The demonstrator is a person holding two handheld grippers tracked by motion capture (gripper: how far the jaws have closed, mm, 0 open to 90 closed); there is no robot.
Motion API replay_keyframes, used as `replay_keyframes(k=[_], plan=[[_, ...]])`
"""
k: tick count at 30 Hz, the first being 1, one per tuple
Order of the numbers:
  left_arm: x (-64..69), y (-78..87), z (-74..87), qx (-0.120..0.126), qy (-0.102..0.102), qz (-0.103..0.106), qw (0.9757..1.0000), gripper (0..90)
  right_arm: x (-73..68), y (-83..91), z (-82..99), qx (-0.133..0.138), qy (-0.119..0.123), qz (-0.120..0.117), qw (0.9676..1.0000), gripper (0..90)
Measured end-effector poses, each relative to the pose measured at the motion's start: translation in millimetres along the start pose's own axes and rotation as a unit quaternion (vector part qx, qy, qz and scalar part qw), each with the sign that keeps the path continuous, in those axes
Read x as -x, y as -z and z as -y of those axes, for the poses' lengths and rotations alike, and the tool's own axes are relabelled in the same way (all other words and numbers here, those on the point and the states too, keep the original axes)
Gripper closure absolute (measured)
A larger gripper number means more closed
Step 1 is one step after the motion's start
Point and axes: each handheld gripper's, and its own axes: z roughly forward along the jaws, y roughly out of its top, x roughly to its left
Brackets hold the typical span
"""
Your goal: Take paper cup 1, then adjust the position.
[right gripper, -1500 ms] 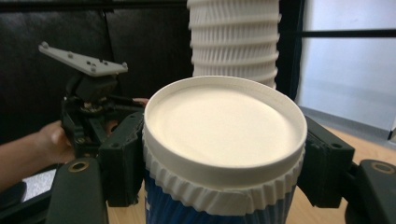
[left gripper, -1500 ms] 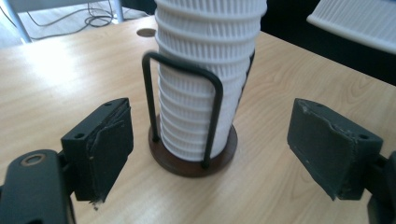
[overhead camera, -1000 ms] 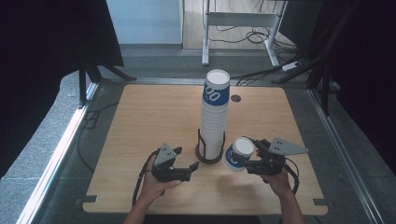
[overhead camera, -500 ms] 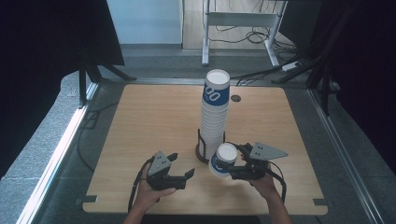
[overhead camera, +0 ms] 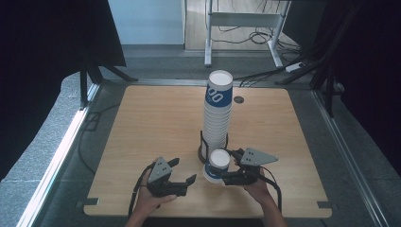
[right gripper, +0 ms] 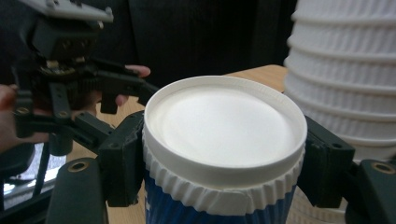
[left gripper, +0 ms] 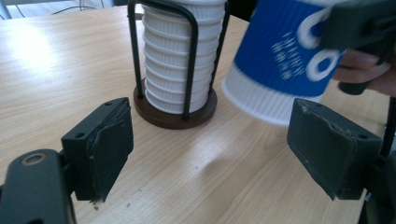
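Cup (overhead camera: 218, 165) clenched upside down between the right tongs (overhead camera: 224, 177), left tongs (overhead camera: 182, 174) released and apart nearby.

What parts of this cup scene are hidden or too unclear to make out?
- Held cup, left gripper view: top cut off by the frame edge; print blurred.
- Same cup, right gripper view: base below the frame edge, sides covered by the right tongs.
- Cup stack, right gripper view: cut off at top and right.
- Stack's holder, high view: largely hidden behind the held cup.
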Motion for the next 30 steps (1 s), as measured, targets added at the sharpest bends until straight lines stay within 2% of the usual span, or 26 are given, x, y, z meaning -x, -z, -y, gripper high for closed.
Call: replay_keyframes(k=[5, 11, 15, 25, 30], plan=[[7.6, -1.8, 0.5, -0.006, -0.013, 0.005, 0.9999, 15.1, -3.4, -8.6, 3.0, -0.005, 0.001, -0.006, 1.0000, 27.8], [13.0, -2.3, -1.5, -0.010, -0.027, -0.003, 0.9996, 14.9, -5.6, -10.7, 3.9, -0.004, 0.003, -0.002, 1.0000, 27.8], [17.7, -3.1, -2.2, -0.014, -0.035, -0.001, 0.9993, 14.8, -5.5, -10.4, 4.2, 0.000, 0.002, 0.001, 1.0000, 27.8], [22.4, -10.1, -1.2, -0.024, -0.035, 0.010, 0.9990, 12.4, -6.4, -13.1, 5.1, 0.004, -0.003, 0.003, 1.0000, 27.8], [26.1, -14.6, 0.4, -0.033, -0.045, 0.006, 0.9984, 12.1, -8.4, -16.4, 5.7, 0.003, -0.004, 0.001, 1.0000, 27.8]])
